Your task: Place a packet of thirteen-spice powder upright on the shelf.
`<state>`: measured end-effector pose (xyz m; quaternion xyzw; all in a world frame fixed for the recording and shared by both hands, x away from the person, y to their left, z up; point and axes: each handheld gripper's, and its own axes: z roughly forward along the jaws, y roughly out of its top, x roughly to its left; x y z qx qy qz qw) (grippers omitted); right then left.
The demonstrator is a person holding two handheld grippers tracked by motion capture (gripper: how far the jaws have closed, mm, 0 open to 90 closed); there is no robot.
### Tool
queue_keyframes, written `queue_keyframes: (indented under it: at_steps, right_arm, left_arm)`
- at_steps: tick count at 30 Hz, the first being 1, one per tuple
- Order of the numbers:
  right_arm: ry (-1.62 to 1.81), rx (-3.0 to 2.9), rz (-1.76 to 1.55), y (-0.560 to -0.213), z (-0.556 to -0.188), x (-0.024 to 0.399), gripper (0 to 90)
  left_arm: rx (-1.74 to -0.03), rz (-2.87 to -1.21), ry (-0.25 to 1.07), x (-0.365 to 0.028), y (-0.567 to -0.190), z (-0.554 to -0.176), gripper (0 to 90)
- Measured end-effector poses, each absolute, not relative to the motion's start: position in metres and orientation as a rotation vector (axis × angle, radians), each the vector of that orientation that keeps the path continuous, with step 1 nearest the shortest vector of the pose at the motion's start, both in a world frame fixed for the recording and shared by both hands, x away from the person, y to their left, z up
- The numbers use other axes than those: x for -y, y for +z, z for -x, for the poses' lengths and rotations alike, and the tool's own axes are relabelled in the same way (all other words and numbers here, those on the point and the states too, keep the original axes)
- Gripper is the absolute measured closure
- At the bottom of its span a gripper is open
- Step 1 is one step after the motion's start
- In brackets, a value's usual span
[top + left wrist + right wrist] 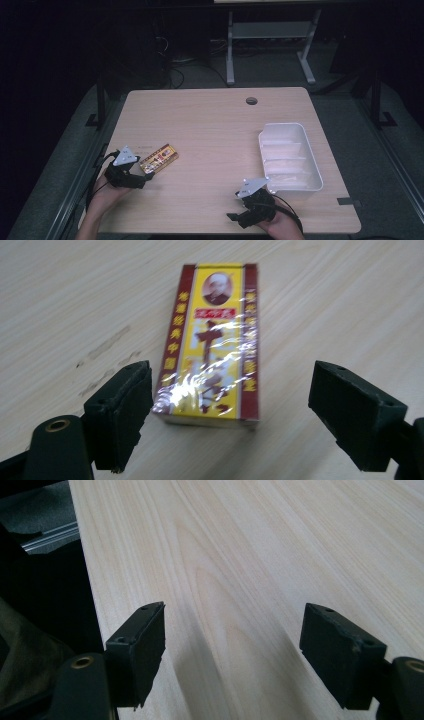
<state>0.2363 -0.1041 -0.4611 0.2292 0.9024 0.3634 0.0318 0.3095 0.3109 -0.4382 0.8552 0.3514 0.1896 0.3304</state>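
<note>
The box point(159, 158) lies on the table point(210, 130), left of the bin point(289, 156).

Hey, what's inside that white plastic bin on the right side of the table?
The white rectangular plastic bin appears to hold clear plastic packets or wrappers lying flat along its floor. What they contain is too pale and small to tell, and the near wall covers the bottom edge closest to the person.

The box point(209, 342) carries columns of gold Chinese characters down its two dark red side bands, too blurred to read. Below the round portrait near its top sits a small red label, also unreadable.
</note>
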Motion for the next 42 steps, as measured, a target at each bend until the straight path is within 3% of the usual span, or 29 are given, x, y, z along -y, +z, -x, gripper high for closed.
queue_keyframes:
  at_steps: [13, 23, 42]
  right_arm:
    - [1.115, -2.784, -0.697, -0.461, -0.235, 0.102, 25.7]
    - [1.119, -2.777, -0.7, -0.46, -0.234, 0.102, 25.7]
    - [1.127, -2.765, -0.706, -0.459, -0.233, 0.103, 25.8]
  left_arm:
    - [-0.979, -2.278, 0.442, -0.312, -0.457, -0.319, 18.1]
    - [-0.99, -2.293, 0.462, -0.312, -0.458, -0.32, 30.3]
    - [-0.965, -2.289, 0.452, -0.307, -0.452, -0.313, 32.9]
